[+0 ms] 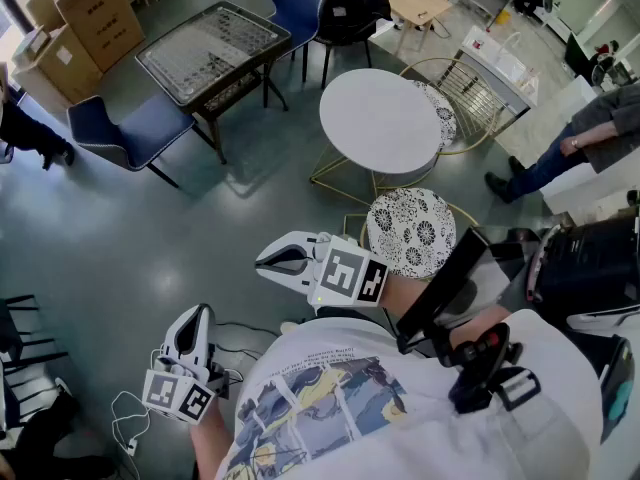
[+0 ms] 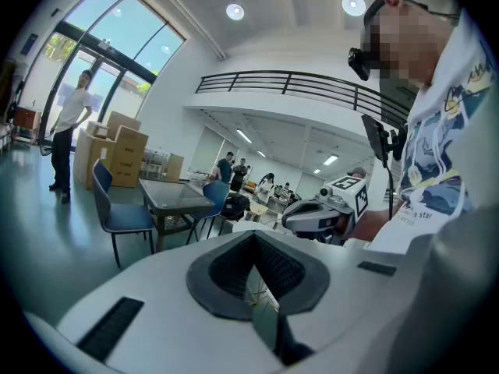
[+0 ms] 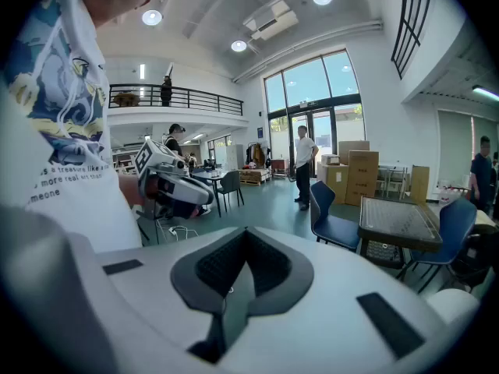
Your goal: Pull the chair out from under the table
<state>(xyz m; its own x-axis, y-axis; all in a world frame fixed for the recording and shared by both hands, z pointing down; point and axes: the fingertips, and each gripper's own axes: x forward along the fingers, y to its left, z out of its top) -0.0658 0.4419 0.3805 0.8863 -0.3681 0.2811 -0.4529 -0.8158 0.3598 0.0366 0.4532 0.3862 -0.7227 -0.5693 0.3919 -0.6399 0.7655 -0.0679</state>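
In a wide hall, a round white worktop (image 1: pixel 380 123) is seen on the grey floor (image 1: pixel 150 238). A patterned chair (image 1: pixel 410 230) is set just beside the worktop's near edge, and a second chair (image 1: pixel 441 111) is tucked in at its far side. The left gripper (image 1: pixel 200 314) and right gripper (image 1: pixel 268 261) are held short of the worktop, fingers clenched on nothing. No chair is touched, so the whole pull is judged still to be done.

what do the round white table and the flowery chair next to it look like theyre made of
Round table: the top looks like matt white painted board or laminate, flat and even with no grain; its thin legs look like gold-coloured metal wire. Chair: the seat looks like printed fabric padding, black floral on white; its thin frame seems the same gold metal.
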